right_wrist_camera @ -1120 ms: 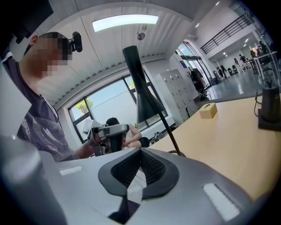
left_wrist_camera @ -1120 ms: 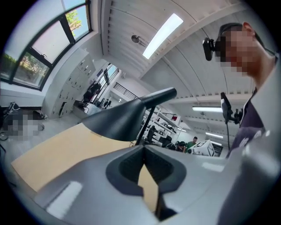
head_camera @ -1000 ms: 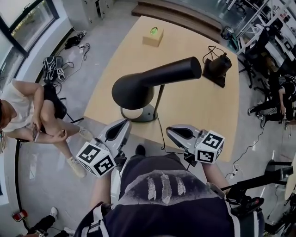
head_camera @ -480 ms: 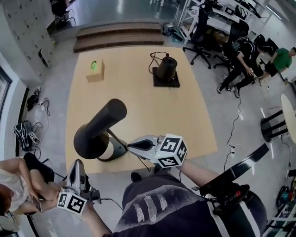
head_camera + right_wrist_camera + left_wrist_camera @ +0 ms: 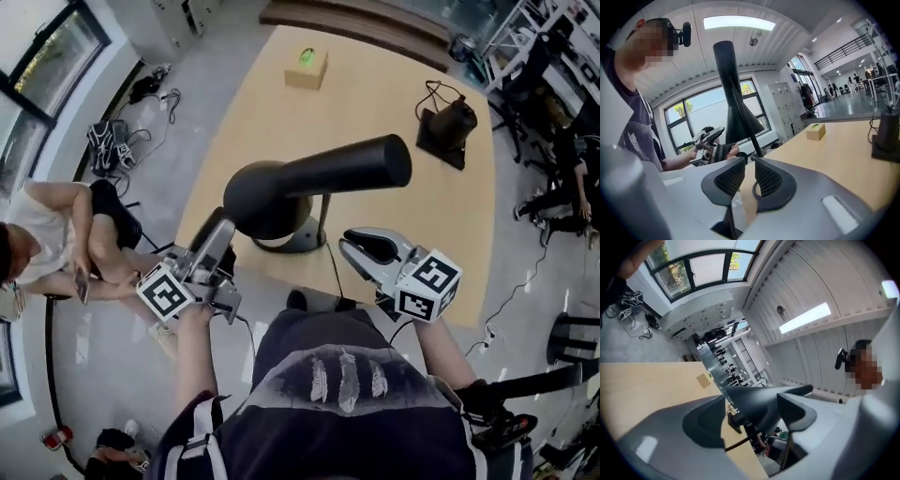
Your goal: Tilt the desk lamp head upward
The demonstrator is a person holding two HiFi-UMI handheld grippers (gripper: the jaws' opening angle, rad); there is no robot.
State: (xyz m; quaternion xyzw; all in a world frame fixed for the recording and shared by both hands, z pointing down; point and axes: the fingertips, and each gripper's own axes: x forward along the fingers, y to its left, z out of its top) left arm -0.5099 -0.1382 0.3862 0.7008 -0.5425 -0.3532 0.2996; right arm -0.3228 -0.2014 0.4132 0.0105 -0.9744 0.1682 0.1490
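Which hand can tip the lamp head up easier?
Probably the left hand-held gripper: just opened wide at the lamp head, gripping nothing yet. The right hand-held gripper, just opened slightly, empty, faces the stem.

Bare tabletop (image 5: 375,103) beyond lamp head (image 5: 328,173)

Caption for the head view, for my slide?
Left hand-held gripper and right hand-held gripper, jaws just opening, gripping nothing, flank the black cone-headed desk lamp on the pale wooden table.

Matt black metal lamp head (image 5: 319,176), smooth pale wood-look table (image 5: 375,94), glossy grey floor (image 5: 525,262)
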